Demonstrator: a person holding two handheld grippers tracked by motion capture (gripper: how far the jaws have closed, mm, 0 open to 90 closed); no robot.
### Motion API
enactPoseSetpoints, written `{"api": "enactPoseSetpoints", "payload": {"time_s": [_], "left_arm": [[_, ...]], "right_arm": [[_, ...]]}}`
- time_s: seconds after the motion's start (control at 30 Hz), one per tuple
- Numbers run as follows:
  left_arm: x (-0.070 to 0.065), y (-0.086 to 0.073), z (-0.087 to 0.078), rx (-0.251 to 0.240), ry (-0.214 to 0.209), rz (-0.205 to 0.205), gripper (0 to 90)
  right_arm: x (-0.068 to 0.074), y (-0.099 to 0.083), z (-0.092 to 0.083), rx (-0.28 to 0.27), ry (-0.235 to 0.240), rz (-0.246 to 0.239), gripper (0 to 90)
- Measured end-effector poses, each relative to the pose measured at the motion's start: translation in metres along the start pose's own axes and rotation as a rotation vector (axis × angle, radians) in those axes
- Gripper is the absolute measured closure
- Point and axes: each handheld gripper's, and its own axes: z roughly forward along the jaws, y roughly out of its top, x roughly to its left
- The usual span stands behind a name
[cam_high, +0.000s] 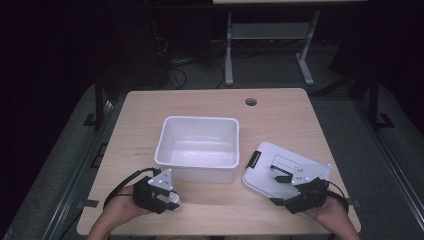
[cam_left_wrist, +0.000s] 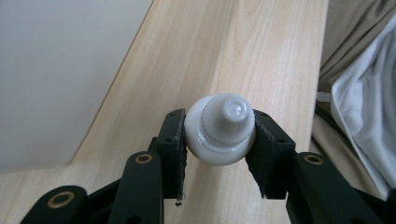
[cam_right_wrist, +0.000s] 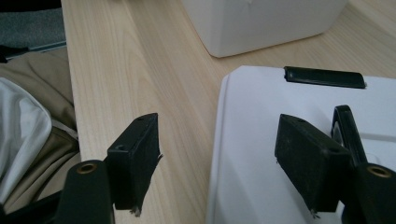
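Item one: left gripper (cam_high: 167, 200), at the near left of the light wooden surface (cam_high: 280, 110), held in a person's hand coming in from the bottom edge. Its jaws are clamped on a small white bottle (cam_left_wrist: 220, 129), round-bodied with a ribbed collar and a narrow cap; in the left gripper view the pads press both sides of the body and the cap end points away from the camera. In the high view the bottle (cam_high: 173, 199) sits just in front of the near wall of the bin, close above the surface; whether it touches the wood cannot be told. Item two: white plastic bin (cam_high: 165, 140), open-topped, rectangular, at the middle of the surface. Item three: white lid (cam_high: 265, 172) with a black latch (cam_high: 254, 159) on its left edge, lying flat on the surface just right of the bin, turned at an angle to it. Item four: right gripper (cam_high: 280, 187), at the near right, over the near part of the lid. Its jaws stand wide apart with nothing between them; in the right gripper view one jaw hangs over bare wood, the other over the lid (cam_right_wrist: 261, 140).
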Motion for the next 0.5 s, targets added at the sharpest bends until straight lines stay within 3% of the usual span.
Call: {"api": "enactPoseSetpoints", "payload": {"time_s": [0.5], "left_arm": [[-0.003, -0.001, -0.031, -0.03, 0.042, 0.01, 60.2]], "right_arm": [[0.003, 0.001, 0.005, 0.024, 0.0, -0.01, 28.9]]}}
